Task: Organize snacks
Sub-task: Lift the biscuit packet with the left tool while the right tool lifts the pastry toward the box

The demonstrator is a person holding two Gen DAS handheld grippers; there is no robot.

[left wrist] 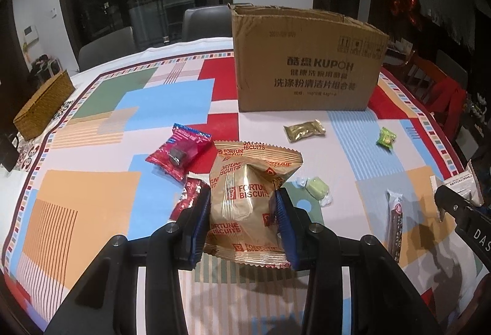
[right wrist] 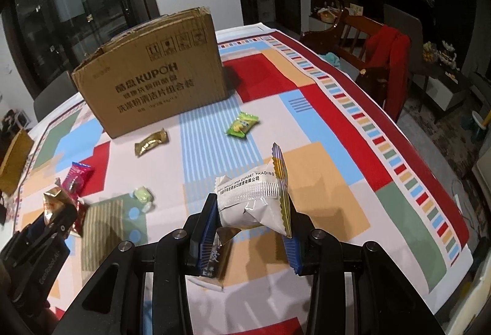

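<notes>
Gold biscuit packet (left wrist: 245,196) pinched within left tool (left wrist: 244,206).

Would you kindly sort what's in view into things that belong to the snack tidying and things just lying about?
Job:
- left gripper, shut on gold biscuit pack
- right gripper, shut on white pack
- cardboard box
- loose snacks: pink packet, gold candy, green candy, pale green sweet, brown bar

Lying about:
- wicker box
- red garment

Both wrist views toward cardboard box (left wrist: 307,58)
</notes>
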